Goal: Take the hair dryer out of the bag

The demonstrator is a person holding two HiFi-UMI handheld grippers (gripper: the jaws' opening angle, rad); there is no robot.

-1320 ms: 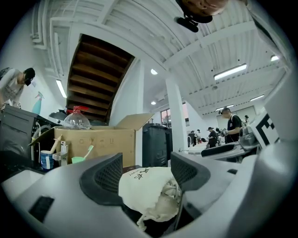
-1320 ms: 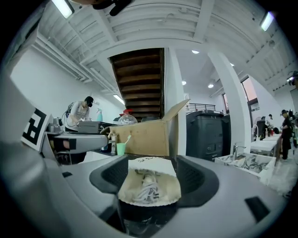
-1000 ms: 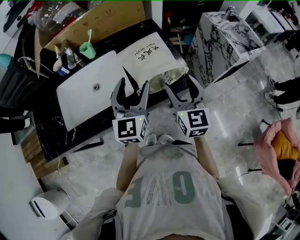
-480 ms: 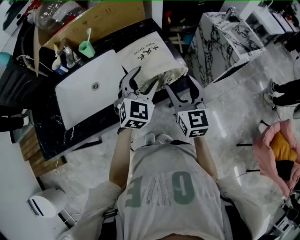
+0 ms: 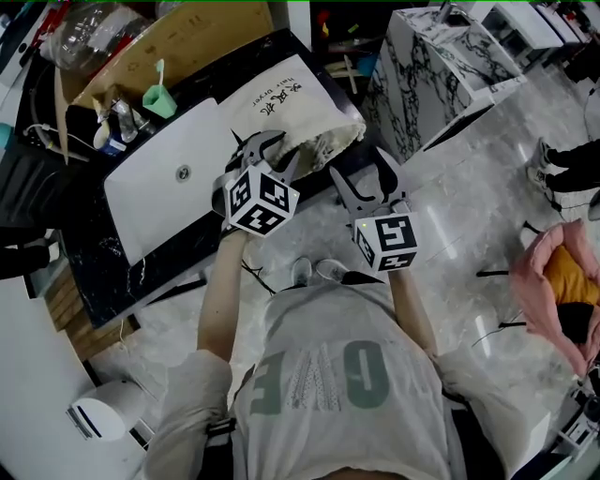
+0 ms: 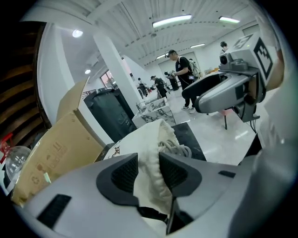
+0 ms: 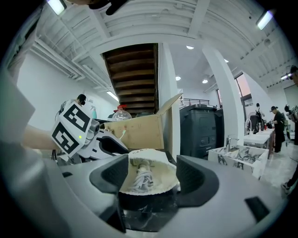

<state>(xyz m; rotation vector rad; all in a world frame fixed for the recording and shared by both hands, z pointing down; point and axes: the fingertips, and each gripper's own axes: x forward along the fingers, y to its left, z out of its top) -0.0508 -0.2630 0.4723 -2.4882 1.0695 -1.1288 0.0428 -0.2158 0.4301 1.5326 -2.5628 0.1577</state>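
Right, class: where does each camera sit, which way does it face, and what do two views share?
Head view: on the head, steeply down at the bag; shows left gripper, right gripper, forearms.
Left gripper view: along its closing jaws, bag rim between them.
Right gripper view: along open jaws into the bag's mouth.
Both gripper views show the other gripper.

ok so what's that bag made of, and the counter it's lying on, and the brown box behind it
The bag looks like off-white woven cloth, canvas or cotton, matte; it creases softly and its rim is gathered. The counter is glossy black with white veins, so marble or a marble-look slab. The box is plain brown cardboard, matte, with folded flaps.
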